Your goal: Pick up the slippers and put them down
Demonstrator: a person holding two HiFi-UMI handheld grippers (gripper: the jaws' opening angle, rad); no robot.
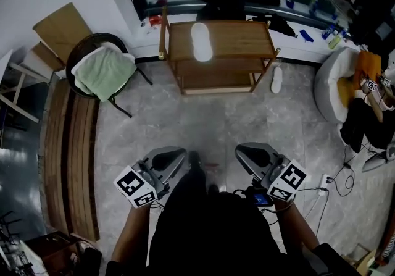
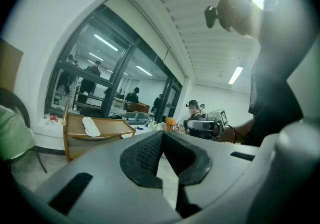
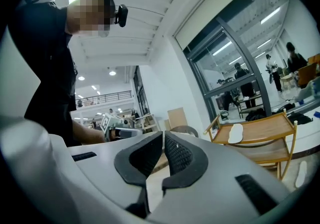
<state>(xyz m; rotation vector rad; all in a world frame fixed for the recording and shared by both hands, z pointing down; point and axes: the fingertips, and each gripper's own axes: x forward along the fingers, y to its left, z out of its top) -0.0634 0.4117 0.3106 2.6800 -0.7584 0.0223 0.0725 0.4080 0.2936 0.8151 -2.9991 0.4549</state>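
Grey left gripper (image 2: 162,137), right gripper (image 3: 163,136) (black jaws, 2 marker cubes (image 1: 136,187)).

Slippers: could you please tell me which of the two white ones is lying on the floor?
The slipper beside the wooden rack, at its right leg in the head view; the other slipper rests on the rack's top shelf.

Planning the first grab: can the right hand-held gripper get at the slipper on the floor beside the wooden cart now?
Probably not from here. The right hand-held gripper, jaws shut, sits close to the person's body, well short of the slipper. The floor between looks bare, so stepping closer should do.
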